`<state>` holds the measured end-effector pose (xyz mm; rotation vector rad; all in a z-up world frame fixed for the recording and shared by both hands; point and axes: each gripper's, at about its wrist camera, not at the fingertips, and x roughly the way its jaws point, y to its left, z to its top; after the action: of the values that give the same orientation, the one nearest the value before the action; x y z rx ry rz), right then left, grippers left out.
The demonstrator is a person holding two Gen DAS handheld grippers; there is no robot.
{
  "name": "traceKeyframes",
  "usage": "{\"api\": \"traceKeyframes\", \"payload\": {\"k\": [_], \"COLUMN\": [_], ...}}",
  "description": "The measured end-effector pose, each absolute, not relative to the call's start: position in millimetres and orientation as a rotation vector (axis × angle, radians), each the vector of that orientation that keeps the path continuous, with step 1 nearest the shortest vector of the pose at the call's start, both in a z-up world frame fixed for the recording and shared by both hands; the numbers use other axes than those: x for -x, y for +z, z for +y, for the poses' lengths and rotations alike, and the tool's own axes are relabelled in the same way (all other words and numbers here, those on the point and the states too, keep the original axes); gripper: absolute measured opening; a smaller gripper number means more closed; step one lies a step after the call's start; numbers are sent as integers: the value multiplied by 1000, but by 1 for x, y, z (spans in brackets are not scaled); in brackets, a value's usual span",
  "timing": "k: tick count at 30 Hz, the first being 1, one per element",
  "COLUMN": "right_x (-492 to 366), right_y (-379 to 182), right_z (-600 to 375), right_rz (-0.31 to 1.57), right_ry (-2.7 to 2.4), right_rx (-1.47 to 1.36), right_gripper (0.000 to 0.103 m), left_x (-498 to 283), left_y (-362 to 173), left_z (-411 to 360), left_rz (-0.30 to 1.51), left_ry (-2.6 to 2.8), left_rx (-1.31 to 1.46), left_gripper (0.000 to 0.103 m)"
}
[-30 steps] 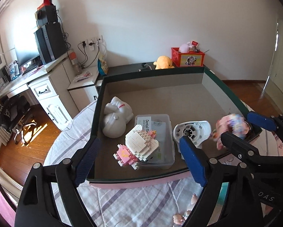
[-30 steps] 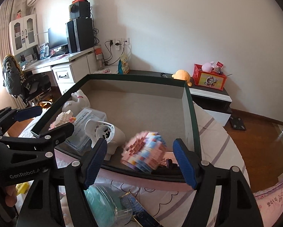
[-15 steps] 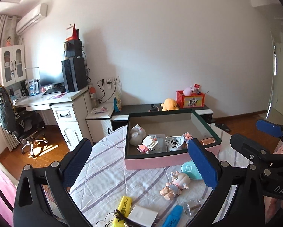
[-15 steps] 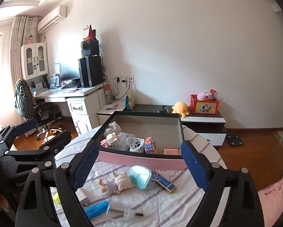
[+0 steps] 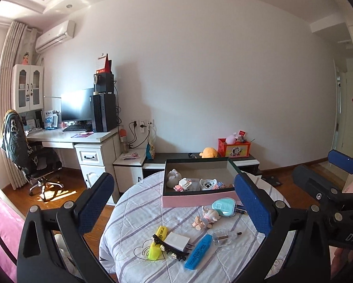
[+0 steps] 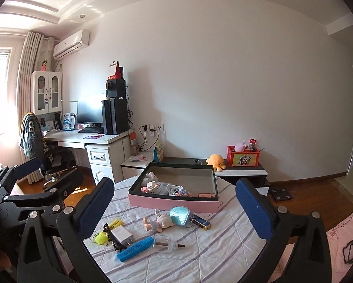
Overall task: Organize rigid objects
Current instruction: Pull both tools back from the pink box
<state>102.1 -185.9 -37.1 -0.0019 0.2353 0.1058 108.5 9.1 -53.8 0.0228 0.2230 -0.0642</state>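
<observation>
Right wrist view: right gripper and left gripper, fingers spread, empty, above the table.

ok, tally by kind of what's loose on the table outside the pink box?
Highlighters: 2 (yellow highlighter, blue highlighter)
Charger plug: 1
Hair clip: 1
Doll: 1
Teal heart case: 1
Clear bottle: 1
Dark slim box: 1
Total: 8
</observation>
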Motion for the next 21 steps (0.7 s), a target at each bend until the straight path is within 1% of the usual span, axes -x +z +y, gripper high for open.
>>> {"api": "traceKeyframes", "payload": {"k": [9,21], "right_x": [-60,-51], "right_y": [-23,-25], "right_z": [-178,-179], "right_rz": [184,176], "right_ry": [98,98], "right_rx": [15,17], "right_gripper": [103,103], "left_x": [-63,-55], "left_y": [-40,-37], "left_z": [13,13], "left_rz": [174,165], "left_ry": [-35,-28], "left_rx": [-33,-39], "left_gripper": [103,103]}}
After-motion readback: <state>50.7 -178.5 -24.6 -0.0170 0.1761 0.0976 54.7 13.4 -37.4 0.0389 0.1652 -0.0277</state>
